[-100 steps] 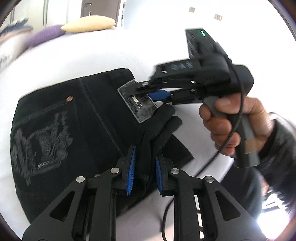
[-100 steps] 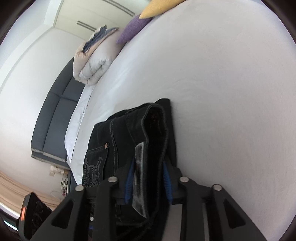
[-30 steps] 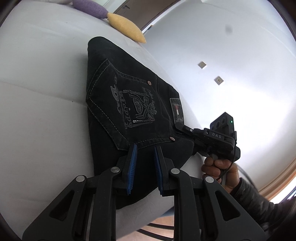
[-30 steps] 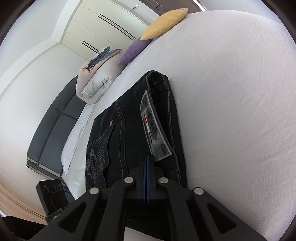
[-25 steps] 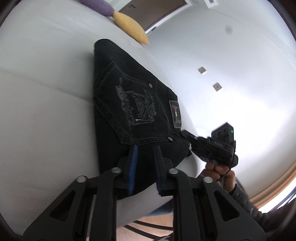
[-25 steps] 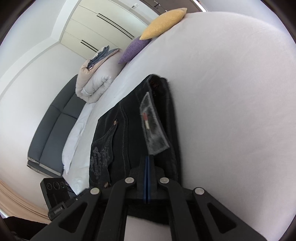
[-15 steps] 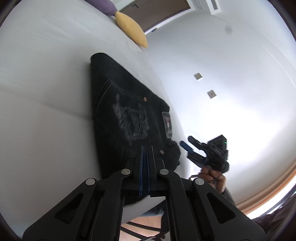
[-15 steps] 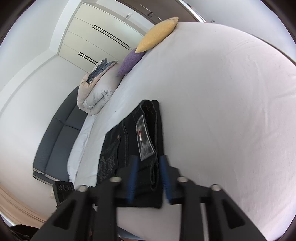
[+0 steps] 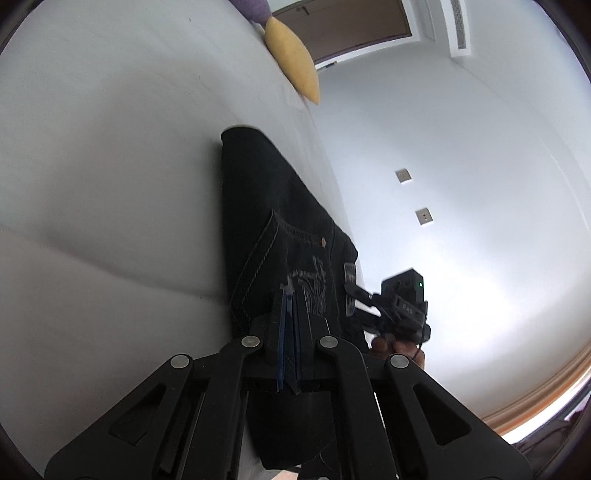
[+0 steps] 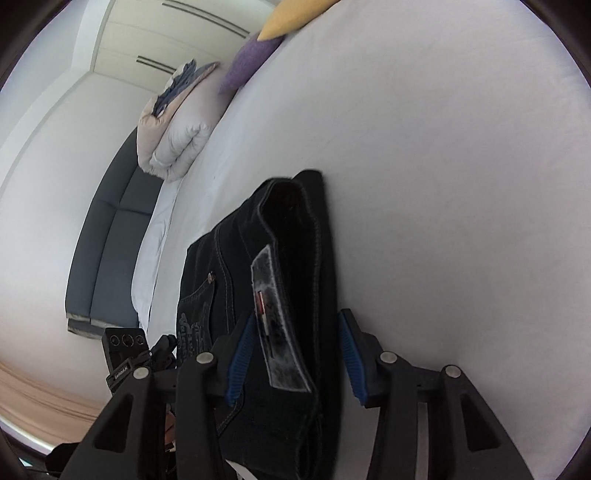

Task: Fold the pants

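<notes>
Between the right gripper [image 10: 293,354]'s blue pads [image 10: 239,356] lies the folded edge of the black pants [image 10: 291,258]: jaws are opening, w/ the waistband and its grey leather patch [image 10: 277,325] sitting in the gap, pads not pressing on the cloth. Just left of those fingers, the stitched back pocket w/ a rivet and grey embroidery; past the tips the folded bundle runs on across the white bed [image 10: 443,184] and ends in a rounded fold. Lower left of the fingers, the left gripper [image 10: 164,350] pokes in, black box body, held at the pants' near edge. Far beyond the tips: a purple cushion [image 10: 247,66], a yellow cushion [image 10: 291,16], a rolled duvet [image 10: 177,144], and a dark sofa [image 10: 110,236] off to the left. On the other cam, the left gripper [image 9: 291,295] has its fingers closed flat together, blue pads meeting; whether cloth is pinched btwn them, can't tell, the tips overlap the dark pants [image 9: 266,206] right at the embroidered pocket. Just right of those fingers, the right gripper [image 9: 354,295] reaches onto the waistband by the patch, a hand [image 9: 399,347] around its grip. Past the tips the pants stretch away over the bed [image 9: 110,147]; far off, the yellow cushion [image 9: 295,62] and a brown door [image 9: 351,29].
</notes>
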The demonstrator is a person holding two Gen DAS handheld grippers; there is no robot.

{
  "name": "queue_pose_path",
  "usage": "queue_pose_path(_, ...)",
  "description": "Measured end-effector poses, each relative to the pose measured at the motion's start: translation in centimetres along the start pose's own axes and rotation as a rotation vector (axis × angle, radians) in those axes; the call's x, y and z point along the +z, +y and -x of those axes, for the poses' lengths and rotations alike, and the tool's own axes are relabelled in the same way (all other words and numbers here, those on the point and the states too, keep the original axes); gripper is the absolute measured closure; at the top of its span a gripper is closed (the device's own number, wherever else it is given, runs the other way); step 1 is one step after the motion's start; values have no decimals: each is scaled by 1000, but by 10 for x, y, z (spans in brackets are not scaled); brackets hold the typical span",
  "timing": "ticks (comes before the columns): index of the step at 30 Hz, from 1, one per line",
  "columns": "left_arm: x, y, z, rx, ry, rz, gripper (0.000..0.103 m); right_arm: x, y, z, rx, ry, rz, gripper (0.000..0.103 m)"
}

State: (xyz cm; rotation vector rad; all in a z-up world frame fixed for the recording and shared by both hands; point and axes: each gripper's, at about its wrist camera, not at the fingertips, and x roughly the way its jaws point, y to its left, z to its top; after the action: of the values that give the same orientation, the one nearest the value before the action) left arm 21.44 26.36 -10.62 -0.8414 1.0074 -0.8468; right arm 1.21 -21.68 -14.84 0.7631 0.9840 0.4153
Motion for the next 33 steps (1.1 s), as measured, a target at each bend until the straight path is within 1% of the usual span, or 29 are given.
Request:
queue_pose_path(4, 5, -1, -7, -28, 23, 3, 101, 5, 5, -11, 16, 9, -9, 55)
queue_pose_path(6, -1, -7, -7, -46, 41, -10, 91, 3, 10, -15, 6, 15, 7, 55)
queue_pose_path(7, -2, -9, -8, -62, 46, -17, 77, 2, 11, -15, 1, 14, 14, 55)
queue_pose_path(8, -2, -12, -8, -101, 52, -17, 56, 1, 11, -15, 2, 12, 17, 55)
queue_pose_path(10, -2, -16, -7, -157, 55, -18, 40, 0, 13, -16, 5, 8, 18, 55)
queue_pose_path(13, 5, -17, -8, -140, 85, -31, 39, -1, 18, -19, -11, 10, 33, 55)
queue_pose_path(14, 8, -16, -9, -137, 87, -21, 39, -2, 20, -20, -18, 12, 39, 55)
queue_pose_path(17, 14, -25, -3, -123, 46, -28, 39, -4, 25, -22, -16, 15, 46, 55)
queue_pose_path(19, 17, -27, 9, -139, 17, -31, 39, -5, 22, -21, -13, 12, 49, 58)
queue_pose_path(21, 19, -23, 18, -91, 6, -36, 39, -6, 20, -21, -8, 11, 45, 59)
queue_pose_path(23, 23, -16, 18, -60, 5, -20, 39, -6, 19, -22, -7, 11, 47, 60)
queue_pose_path(25, 26, -7, 7, 23, 40, 6, 39, -6, 20, -22, -9, 11, 49, 60)
queue_pose_path(26, 26, -6, 0, 50, 63, 4, 39, -6, 19, -22, -9, 10, 49, 60)
queue_pose_path(27, 27, -3, 3, 58, 78, -8, 39, -6, 19, -21, -9, 10, 49, 60)
queue_pose_path(29, 28, -11, -13, 67, 130, -39, 39, -6, 20, -22, -13, 10, 49, 60)
queue_pose_path(30, 30, -15, -24, 83, 162, -48, 39, -6, 20, -22, -18, 10, 50, 60)
queue_pose_path(31, 30, -15, -29, 92, 174, -50, 39, -6, 21, -22, -26, 10, 50, 62)
queue_pose_path(32, 33, -18, -36, 108, 189, -55, 43, -6, 22, -22, -34, 10, 53, 63)
queue_pose_path(33, 35, -19, -41, 122, 197, -57, 50, -6, 24, -22, -44, 9, 60, 65)
